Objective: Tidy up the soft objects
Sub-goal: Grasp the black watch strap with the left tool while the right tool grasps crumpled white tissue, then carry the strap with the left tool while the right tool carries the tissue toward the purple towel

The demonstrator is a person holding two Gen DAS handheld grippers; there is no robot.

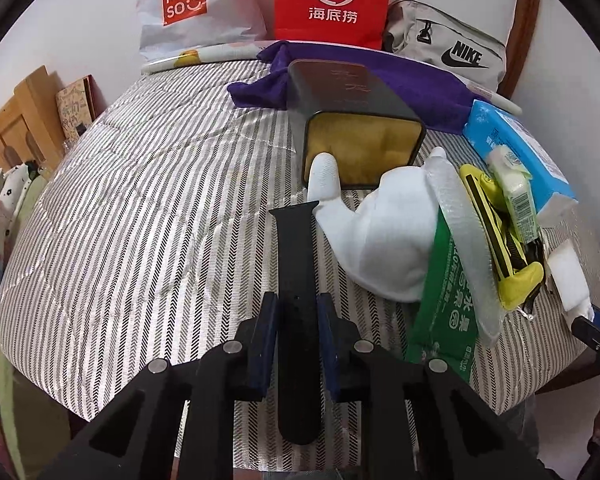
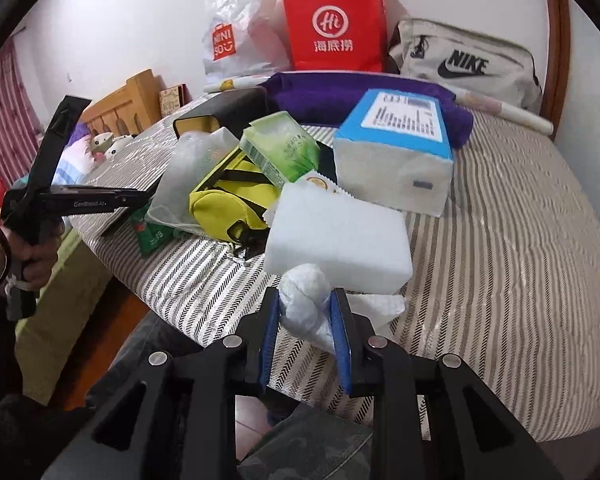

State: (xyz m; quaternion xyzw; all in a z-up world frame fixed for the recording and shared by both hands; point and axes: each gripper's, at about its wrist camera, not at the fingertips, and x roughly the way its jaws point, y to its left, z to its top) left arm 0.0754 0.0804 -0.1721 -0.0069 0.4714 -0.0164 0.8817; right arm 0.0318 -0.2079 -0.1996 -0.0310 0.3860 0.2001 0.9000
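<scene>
Left gripper (image 1: 297, 338): jaws clenched on a black strap (image 1: 296, 280), which runs between the blue pads and lies along the striped bed cover (image 1: 140, 220). The strap's near end is cut off behind the gripper body.

Right gripper (image 2: 305, 342): jaws clamped on a crumpled white wad (image 2: 306, 300), plastic or tissue, hard to tell which. Its lower part is hidden between the pads.

Just beyond the strap's tip, left view: a white glove (image 1: 380, 232), one finger raised, partly covered by a green packet (image 1: 446, 300) and a clear bubble sleeve (image 1: 460, 216). The right view shows almost nothing of the glove.

Just behind the wad, right view: a white foam block (image 2: 340, 236); the left view shows only its corner at the right edge. Next, a yellow pouch (image 2: 232, 200), a green tissue pack (image 2: 284, 152) lying on it, and a blue tissue box (image 2: 396, 148).

Farther back: a dark box (image 1: 356, 116) lying on its side, its yellow-lined open end facing the left camera; the right view shows it only partly. Behind it, a purple towel (image 1: 420, 80).

Against the wall: a white Miniso bag (image 1: 188, 12), a red bag (image 1: 332, 0), top cut off in the left view, and a grey Nike bag (image 2: 468, 60).

The right view alone shows the left gripper from the side, held by a hand (image 2: 36, 256).
</scene>
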